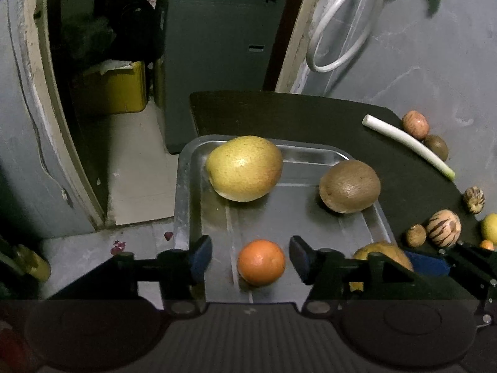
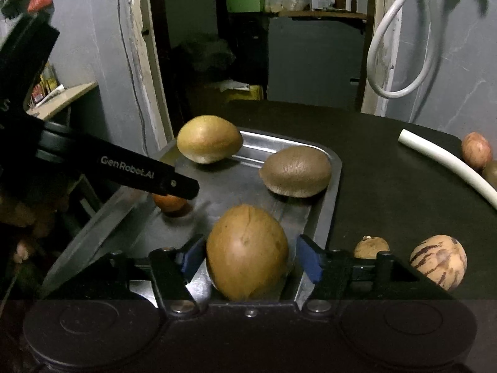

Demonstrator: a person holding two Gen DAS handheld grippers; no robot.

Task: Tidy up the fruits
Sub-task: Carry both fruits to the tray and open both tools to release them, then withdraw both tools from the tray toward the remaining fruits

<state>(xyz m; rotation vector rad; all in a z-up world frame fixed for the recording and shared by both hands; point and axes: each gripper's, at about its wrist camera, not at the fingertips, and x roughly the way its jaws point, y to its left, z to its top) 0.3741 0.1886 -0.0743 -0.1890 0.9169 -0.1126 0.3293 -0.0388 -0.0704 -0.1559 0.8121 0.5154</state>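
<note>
A metal tray [image 1: 186,186] [image 2: 334,186] sits on a dark table. In it lie a yellow pear [image 1: 243,168] [image 2: 209,138], a brown kiwi-like fruit [image 1: 349,186] [image 2: 296,171], a small orange [image 1: 261,262] [image 2: 169,203] and a large tan fruit [image 2: 247,251] [image 1: 382,253]. My left gripper [image 1: 251,259] is open, its fingers either side of the orange with gaps. My right gripper [image 2: 247,259] is open around the tan fruit, its pads apart from the fruit's sides.
On the table right of the tray lie a white leek stalk [image 1: 407,143] [image 2: 447,161], a reddish fruit [image 1: 415,124] [image 2: 475,149], a striped fruit [image 1: 442,228] [image 2: 438,261], small brown nuts [image 1: 415,235] [image 2: 371,247] and a lemon [image 1: 490,225]. The table's left edge drops to the floor.
</note>
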